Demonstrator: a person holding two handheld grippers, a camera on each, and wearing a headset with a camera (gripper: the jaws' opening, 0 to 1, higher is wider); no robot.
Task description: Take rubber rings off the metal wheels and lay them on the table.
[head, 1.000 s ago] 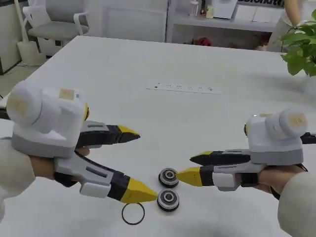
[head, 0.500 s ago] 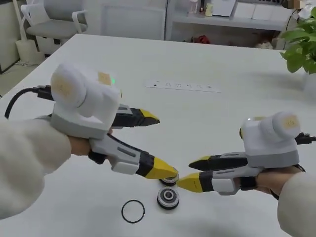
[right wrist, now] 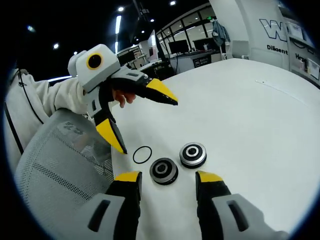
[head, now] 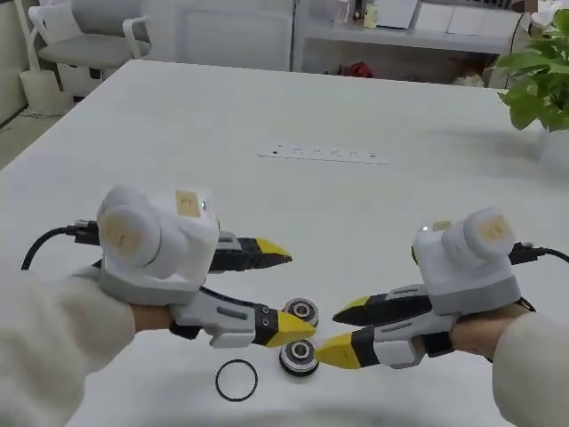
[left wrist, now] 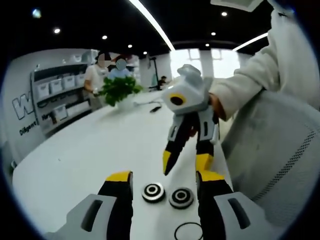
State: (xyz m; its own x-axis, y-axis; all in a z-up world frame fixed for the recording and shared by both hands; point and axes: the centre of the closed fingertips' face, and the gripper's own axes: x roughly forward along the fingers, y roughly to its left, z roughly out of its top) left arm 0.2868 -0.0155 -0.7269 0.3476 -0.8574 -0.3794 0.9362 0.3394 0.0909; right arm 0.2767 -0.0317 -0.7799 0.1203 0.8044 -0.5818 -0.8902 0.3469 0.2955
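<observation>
Plainly one rubber ring (head: 236, 380) is already off: it lies flat on the white table (head: 204, 133), just left of the near metal wheel (head: 298, 356), while the far metal wheel (head: 300, 311) sits just beyond, the two wheels close together but apart. The left gripper (head: 300, 291) reaches in from the left with its jaws spread wide and nothing between them; its nearer yellow tip hangs right beside the far wheel, though whether it touches cannot be told. The right gripper (head: 329, 335) comes in from the right, jaws parted less widely and also empty, its tips just right of both wheels. In the right gripper view the near wheel's rim looks blacker than the far one's, so the near wheel may be the one that has kept its ring, but the picture is too coarse to be sure. The step in hand appears to be lining up on the next wheel. The next move likely calls for one gripper to pin the wheel by its body while the other nips the thin rubber edge and peels it outward, then sets it down beside the loose ring. A power strip (head: 324, 154) lies far across the table.
</observation>
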